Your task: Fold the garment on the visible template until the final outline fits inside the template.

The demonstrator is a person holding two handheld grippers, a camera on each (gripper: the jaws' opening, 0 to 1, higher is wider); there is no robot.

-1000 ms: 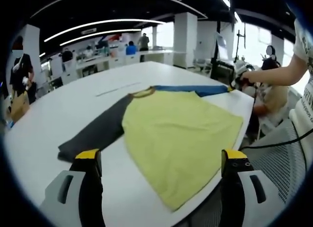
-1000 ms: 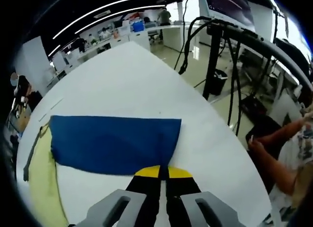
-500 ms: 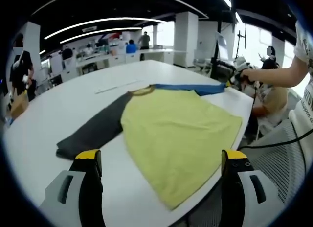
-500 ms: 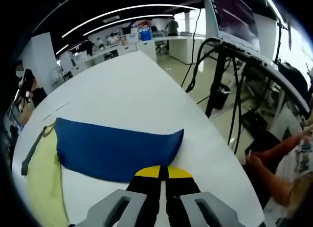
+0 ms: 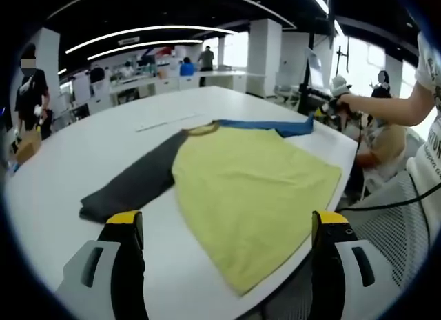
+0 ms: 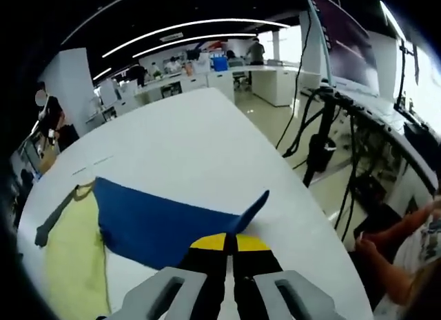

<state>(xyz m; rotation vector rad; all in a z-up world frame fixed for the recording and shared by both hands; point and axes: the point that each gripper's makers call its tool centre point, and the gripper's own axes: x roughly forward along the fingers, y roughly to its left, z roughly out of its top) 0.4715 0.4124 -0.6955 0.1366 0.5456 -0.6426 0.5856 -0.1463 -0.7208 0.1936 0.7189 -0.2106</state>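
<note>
Yellow-bodied T-shirt (image 5: 251, 196) lies spread flat on the white surface (image 5: 83, 154), its hem reaching the near edge, with the dark grey sleeve (image 5: 134, 185) out to one side. Folding has barely begun: only the blue sleeve (image 6: 165, 223) is lifted at its cuff, and every fold is left to do; no template outline can be made out. Right tongs (image 6: 224, 243) are clamped on that cuff, reaching over the far edge. Left tongs (image 5: 227, 227) hover low before the hem, spread wide and empty.
</note>
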